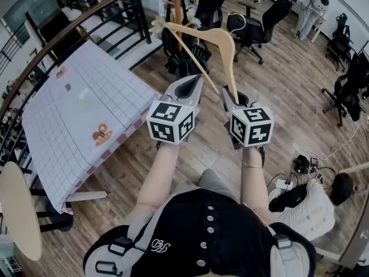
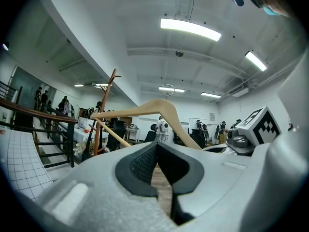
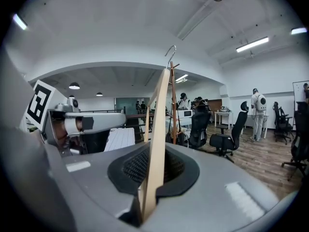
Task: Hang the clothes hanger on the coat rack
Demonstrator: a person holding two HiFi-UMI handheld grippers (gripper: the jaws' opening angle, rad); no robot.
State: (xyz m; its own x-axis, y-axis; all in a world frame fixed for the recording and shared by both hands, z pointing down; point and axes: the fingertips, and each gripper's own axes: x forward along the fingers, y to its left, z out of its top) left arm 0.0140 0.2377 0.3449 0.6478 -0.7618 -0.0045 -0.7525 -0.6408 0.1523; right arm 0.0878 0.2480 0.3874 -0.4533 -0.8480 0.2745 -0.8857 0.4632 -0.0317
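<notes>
- Right hand-held gripper (image 3: 157,151): clamped on the outer end of one shoulder arm of the clothes hanger (image 1: 219,34), which is seen edge-on between the pads.
- Left hand-held gripper (image 2: 157,144): tips drawn together with only a slit left and nothing seen pinched. It is held just beside the hanger's lower bar.
- Hanger is carried in the air ahead of the body. The arm rises from the right jaws to the neck, and the wire hook (image 3: 170,50) tops it.
- Handling, as judged: pale wood, stiff and light, with a smooth finish likely to be slippery in the pads. A grip at one far end leaves a long lever, so swivel about the pads is to be expected. A second hold on the lower bar or nearer the neck would steady the hook.
- Hook is thin wire, so accurate aim over a peg is needed.
- Coat rack (image 1: 178,4): wooden pole with angled pegs, standing ahead and well apart from the hanger.
- In the way: dark clutter (image 1: 181,56) is piled round the rack's foot and office chairs (image 1: 271,16) stand close on its right.
- To the left: bench (image 1: 86,97) under a gridded cloth, with a railing (image 1: 69,25) behind it.
- Lower right: a person (image 1: 314,206) is seated on the floor among cables, clear of the path.
</notes>
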